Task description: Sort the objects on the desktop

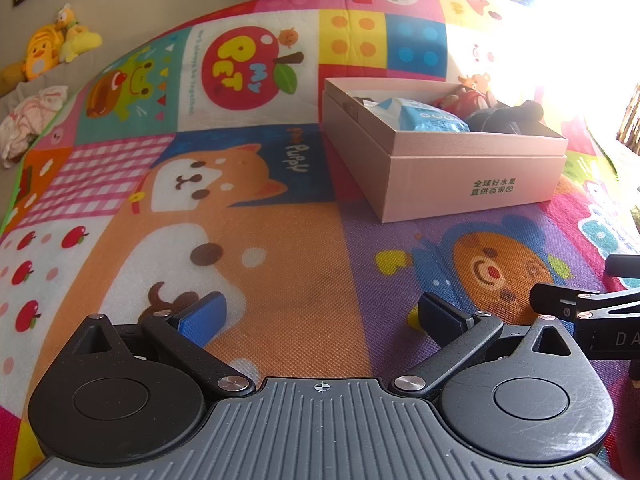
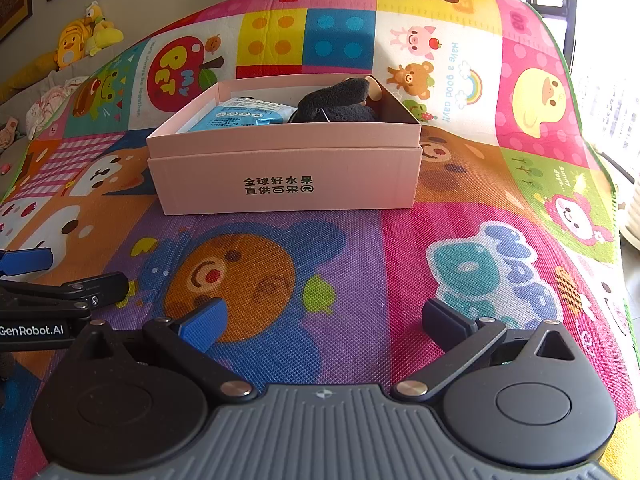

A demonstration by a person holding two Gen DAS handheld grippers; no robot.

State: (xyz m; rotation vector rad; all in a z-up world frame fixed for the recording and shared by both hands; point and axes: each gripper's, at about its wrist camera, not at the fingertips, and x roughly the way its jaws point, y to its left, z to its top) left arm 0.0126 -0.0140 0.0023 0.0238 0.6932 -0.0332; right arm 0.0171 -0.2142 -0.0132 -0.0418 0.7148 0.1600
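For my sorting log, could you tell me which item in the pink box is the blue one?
The blue packet, lying left of the black plush in the pink box.

Your left claw point(image 1: 322, 318) and right claw point(image 2: 324, 322) sit side by side, close together, both spread wide with nothing between their fingers.

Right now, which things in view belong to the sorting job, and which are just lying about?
Job:
pink box
blue packet
black plush
red toy
left gripper, open
right gripper, open

Lying about:
play mat
yellow plush toys
crumpled cloth
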